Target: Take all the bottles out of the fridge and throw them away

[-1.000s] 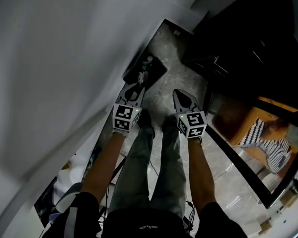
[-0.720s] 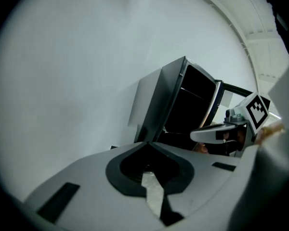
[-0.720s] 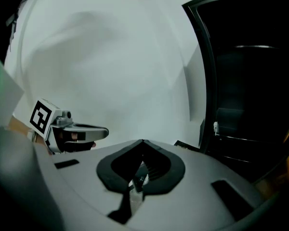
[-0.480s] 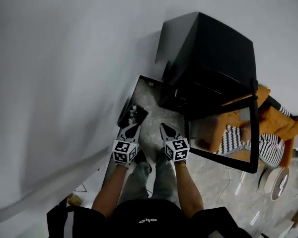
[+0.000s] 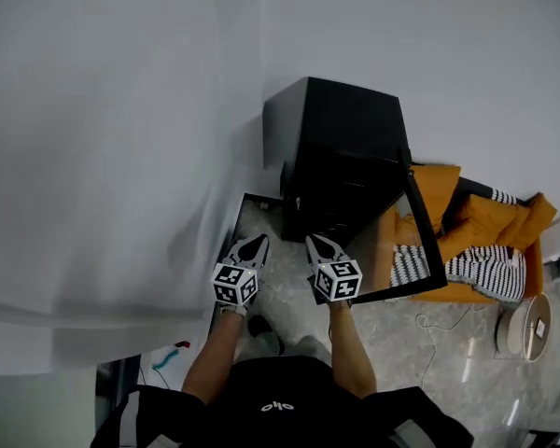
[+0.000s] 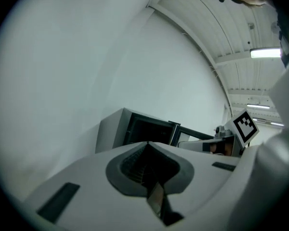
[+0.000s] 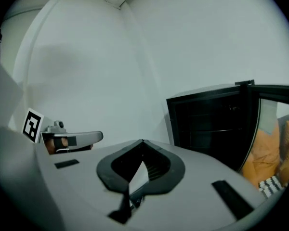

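Note:
The black fridge (image 5: 341, 143) stands against the white wall with its glass door (image 5: 418, 241) swung open to the right. Its inside is dark, and I make out shelves but no bottle. My left gripper (image 5: 253, 246) and right gripper (image 5: 315, 245) are held side by side in front of the fridge, pointing at it. Both are shut with nothing between the jaws. In the left gripper view the jaws (image 6: 147, 143) meet below the fridge (image 6: 144, 129). In the right gripper view the jaws (image 7: 143, 141) are closed, with the fridge (image 7: 209, 121) to the right.
An orange sofa (image 5: 490, 236) with a striped cushion (image 5: 476, 264) sits behind the open door. A round white device (image 5: 525, 325) rests on the marble floor (image 5: 420, 343) at the right. The white wall (image 5: 121, 157) fills the left side.
The head view has lifted from the floor to the fridge. The dark bin with bottles seen by the left gripper has dropped out of view. Both grippers stay side by side.

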{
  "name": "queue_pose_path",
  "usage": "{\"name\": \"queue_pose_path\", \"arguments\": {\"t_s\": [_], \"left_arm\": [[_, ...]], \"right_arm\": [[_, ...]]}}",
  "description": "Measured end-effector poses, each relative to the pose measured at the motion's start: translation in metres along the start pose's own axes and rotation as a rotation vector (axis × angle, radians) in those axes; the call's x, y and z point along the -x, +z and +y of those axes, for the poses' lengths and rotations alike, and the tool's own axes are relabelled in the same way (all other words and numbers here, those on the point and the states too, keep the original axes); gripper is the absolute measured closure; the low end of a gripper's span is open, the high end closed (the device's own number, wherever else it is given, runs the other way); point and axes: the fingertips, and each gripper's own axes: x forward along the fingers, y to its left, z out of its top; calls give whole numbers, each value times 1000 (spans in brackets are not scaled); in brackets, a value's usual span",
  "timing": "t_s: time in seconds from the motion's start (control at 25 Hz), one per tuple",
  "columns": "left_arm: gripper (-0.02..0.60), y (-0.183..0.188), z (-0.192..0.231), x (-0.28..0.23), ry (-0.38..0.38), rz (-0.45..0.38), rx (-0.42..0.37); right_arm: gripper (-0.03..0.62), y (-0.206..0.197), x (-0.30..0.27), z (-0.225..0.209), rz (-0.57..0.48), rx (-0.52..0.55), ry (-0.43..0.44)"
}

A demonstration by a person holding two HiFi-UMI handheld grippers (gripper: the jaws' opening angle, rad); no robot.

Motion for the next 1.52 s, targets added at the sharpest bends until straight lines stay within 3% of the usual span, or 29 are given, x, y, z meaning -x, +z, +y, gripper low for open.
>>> {"name": "queue_pose_path", "arguments": {"t_s": [0.2, 0.56, 0.8, 1.16, 1.52], "left_arm": [[574, 14, -61, 7, -6, -14, -7], [574, -20, -180, 38, 3, 24, -47], [574, -40, -231, 55, -4, 41, -78], [574, -54, -270, 67, -25, 51, -103], [574, -56, -278, 73, -30, 30, -96]], "right_arm": [[586, 20, 71, -17, -61, -5, -12], [586, -20, 199, -46, -72, -49, -17], [586, -45, 252, -51, -68, -45, -1], [586, -61, 283, -48, -58, -5, 20], [586, -59, 291, -36, -58, 19, 42]]}}
